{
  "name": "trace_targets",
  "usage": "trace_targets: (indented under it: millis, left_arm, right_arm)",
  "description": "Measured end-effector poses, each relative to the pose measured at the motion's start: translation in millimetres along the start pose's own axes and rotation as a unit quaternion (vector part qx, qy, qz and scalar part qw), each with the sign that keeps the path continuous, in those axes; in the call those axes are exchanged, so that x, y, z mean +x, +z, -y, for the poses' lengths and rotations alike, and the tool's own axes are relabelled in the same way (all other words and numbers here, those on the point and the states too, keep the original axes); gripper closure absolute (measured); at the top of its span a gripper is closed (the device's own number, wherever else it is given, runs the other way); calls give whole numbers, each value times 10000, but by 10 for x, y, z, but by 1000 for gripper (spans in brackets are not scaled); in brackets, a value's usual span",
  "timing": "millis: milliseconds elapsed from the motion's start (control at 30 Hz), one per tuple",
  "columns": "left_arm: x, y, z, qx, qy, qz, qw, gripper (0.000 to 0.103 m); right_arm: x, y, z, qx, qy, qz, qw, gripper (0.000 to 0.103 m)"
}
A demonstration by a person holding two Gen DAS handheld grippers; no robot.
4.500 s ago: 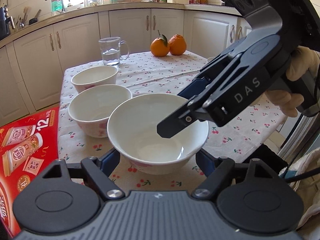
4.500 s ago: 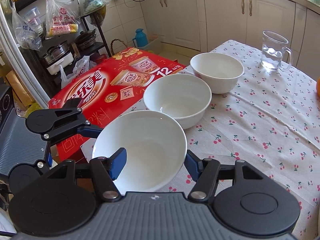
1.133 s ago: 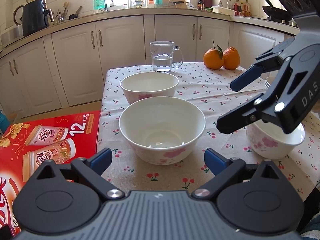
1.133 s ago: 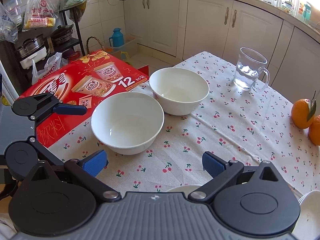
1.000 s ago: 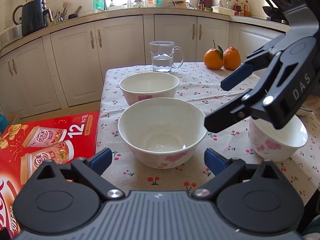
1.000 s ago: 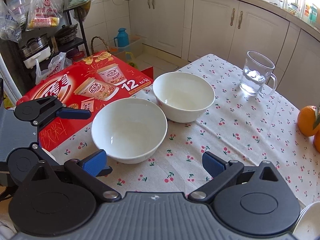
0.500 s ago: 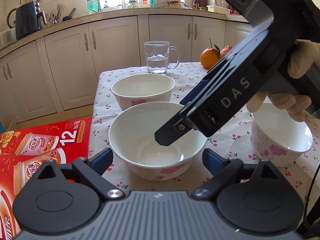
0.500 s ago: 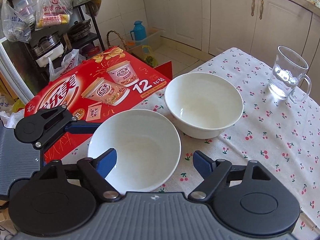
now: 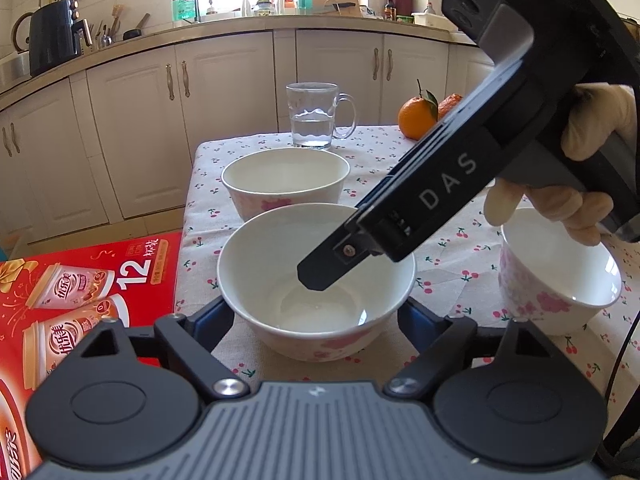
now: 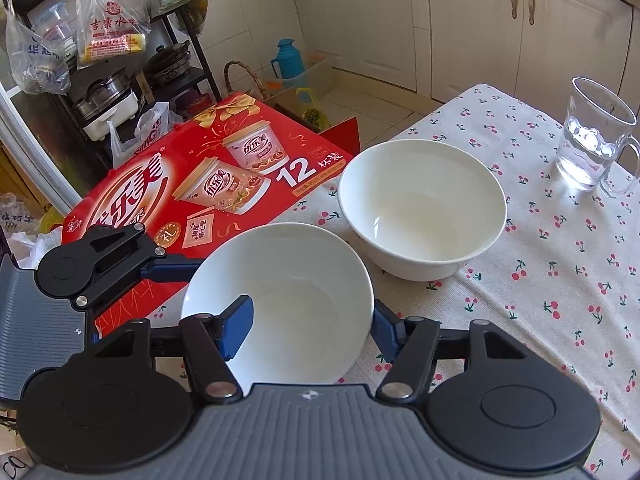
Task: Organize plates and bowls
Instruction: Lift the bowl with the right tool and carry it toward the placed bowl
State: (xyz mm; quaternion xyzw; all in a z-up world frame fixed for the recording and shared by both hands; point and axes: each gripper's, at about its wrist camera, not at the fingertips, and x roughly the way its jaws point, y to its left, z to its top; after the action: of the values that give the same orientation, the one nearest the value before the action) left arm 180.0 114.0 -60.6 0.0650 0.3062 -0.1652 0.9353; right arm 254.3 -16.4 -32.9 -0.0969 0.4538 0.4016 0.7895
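Note:
Three white bowls with pink flowers stand on the cherry-print table. The near bowl [image 9: 316,280] sits between my left gripper's [image 9: 316,316] open fingers, which flank its sides. My right gripper [image 10: 308,320] has one blue finger [image 10: 238,322] inside this bowl [image 10: 288,292] and the other outside its right wall; whether the pads press the rim I cannot tell. In the left wrist view the right gripper's finger [image 9: 340,256] reaches down into the bowl. A second bowl [image 9: 286,180] stands behind it [image 10: 422,208]. A third bowl [image 9: 560,276] stands at the right.
A glass mug of water [image 9: 316,120] and two oranges [image 9: 418,118] stand at the far end of the table [image 10: 560,280]. A red carton [image 10: 192,188] lies beside the table's left edge. Cabinets [image 9: 224,112] are behind; a shelf rack with pots [image 10: 104,92] stands beyond the carton.
The right gripper has come down from above the third bowl to the near bowl, one finger now inside it. The left gripper has moved forward around the same bowl.

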Motion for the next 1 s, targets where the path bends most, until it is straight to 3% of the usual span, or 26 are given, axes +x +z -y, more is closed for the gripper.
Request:
trace_targets:
  millis: [400,1000]
  left_arm:
    - [-128,85,101,80,-106,-24,9999,15]
    - [-471,243,557,424,-471,43,9980,15]
  right_arm:
    - [-184,-75,-53,5,22,97,10000,35]
    - [-905,-459,-185,8,-107,474,9988,35]
